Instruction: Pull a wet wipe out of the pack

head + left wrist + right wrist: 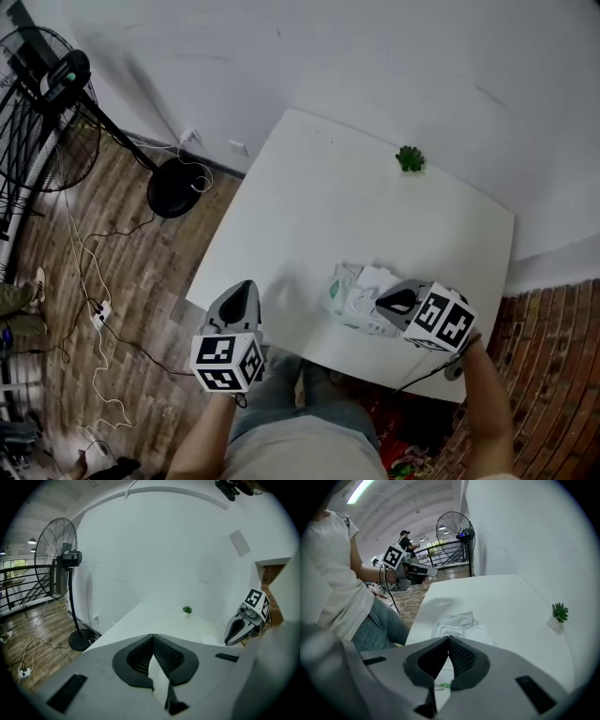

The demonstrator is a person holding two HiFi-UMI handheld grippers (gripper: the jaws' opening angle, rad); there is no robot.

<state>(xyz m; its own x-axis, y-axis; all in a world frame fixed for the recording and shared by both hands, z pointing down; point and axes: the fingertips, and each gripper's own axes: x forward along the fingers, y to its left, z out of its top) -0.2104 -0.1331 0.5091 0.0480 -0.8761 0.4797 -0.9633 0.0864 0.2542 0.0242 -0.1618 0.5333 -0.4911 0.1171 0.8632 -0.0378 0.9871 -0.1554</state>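
Both grippers have their jaws pressed together at the tips, with nothing seen pinched between them. The left gripper (244,292) hangs by the near left corner of the white table (319,197), well apart from the wet wipe pack (352,289), while the right gripper (386,302) sits over the pack's right end. That pack lies crumpled close to the table's near edge, right of centre; a small green plant (410,159) stands at the far side, and a black pedestal fan (47,103) stands on the wooden floor at far left.
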